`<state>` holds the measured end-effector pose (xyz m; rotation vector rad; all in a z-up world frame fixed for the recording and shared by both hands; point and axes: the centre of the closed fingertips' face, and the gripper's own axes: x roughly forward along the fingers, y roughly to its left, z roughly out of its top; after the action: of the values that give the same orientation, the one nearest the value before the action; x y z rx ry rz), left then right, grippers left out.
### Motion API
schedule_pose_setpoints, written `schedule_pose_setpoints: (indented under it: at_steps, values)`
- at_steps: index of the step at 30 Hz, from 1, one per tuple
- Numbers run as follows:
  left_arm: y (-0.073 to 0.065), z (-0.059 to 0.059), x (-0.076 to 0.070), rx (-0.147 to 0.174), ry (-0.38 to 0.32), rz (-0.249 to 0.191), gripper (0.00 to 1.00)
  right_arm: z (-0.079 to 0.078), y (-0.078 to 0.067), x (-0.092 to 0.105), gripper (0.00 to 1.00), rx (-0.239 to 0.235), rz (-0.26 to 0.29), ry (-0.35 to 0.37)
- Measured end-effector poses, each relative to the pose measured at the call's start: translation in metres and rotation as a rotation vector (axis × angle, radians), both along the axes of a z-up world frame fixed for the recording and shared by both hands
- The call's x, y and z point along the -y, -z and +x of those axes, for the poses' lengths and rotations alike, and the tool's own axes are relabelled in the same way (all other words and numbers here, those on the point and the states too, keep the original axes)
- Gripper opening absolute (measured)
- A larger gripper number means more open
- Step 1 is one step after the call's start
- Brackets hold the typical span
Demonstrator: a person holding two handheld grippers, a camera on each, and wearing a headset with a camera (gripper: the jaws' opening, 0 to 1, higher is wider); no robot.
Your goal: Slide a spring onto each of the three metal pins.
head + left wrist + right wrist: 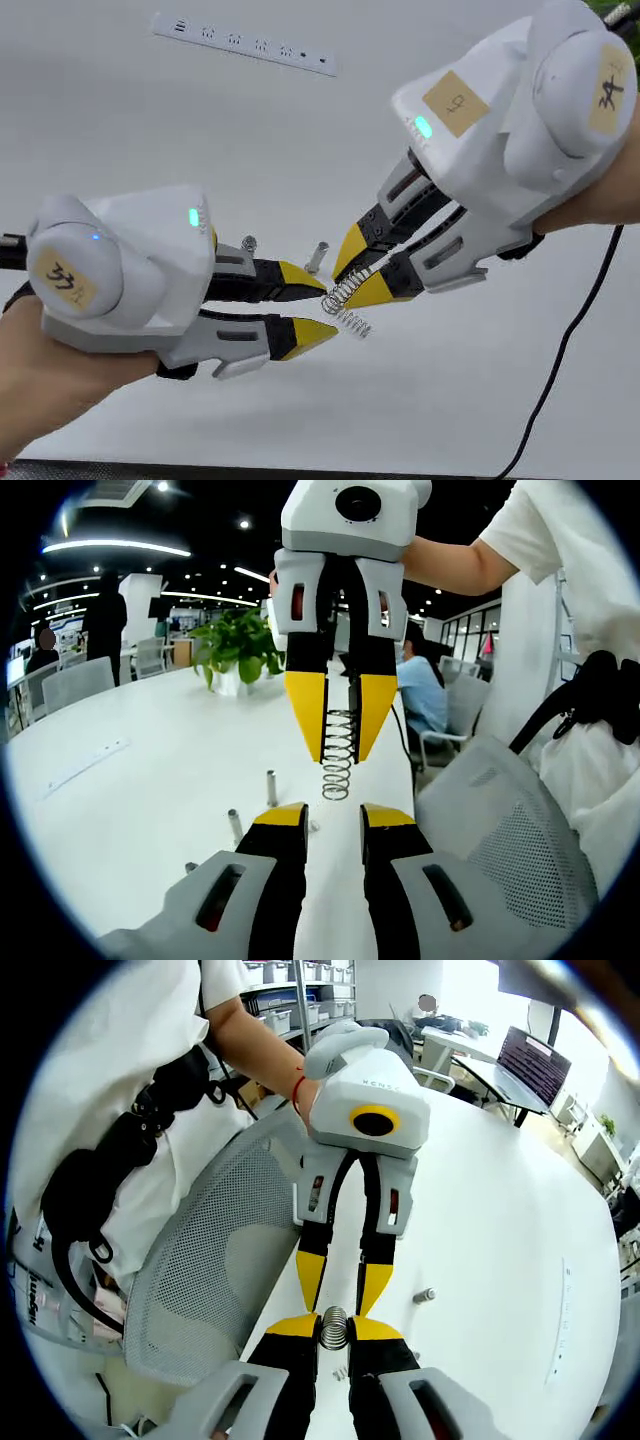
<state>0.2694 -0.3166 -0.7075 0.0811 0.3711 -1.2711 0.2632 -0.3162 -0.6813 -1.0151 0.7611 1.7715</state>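
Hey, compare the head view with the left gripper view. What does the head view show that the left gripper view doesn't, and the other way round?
Head view adds: a black cable trailing across the right of the white table, and handwritten paper labels. Left gripper view adds: a potted plant, a mesh chair and people in the room behind. Shared: the right gripper shut on a spring, the open left gripper facing it, and upright pins on that table.
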Motion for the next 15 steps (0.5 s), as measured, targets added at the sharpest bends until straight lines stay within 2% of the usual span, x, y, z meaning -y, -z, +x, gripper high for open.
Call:
schedule_pose_setpoints:
  at_steps: [4, 7, 9, 15]
  values:
    - [0.001, 0.002, -0.015, 0.008, -0.032, 0.004, 0.25, 0.008, -0.003, 0.001, 0.07, 0.008, 0.008, 0.035]
    - [0.005, 0.007, -0.031, 0.011, -0.077, 0.015, 0.29, 0.016, -0.002, 0.002, 0.07, 0.025, 0.005, 0.062]
    - [0.006, 0.009, -0.039, 0.007, -0.096, 0.015, 0.34, 0.022, -0.002, 0.003, 0.07, 0.037, 0.003, 0.075]
    - [0.010, 0.018, -0.062, 0.029, -0.149, 0.033, 0.50, 0.045, 0.006, 0.005, 0.07, 0.080, -0.019, 0.146]
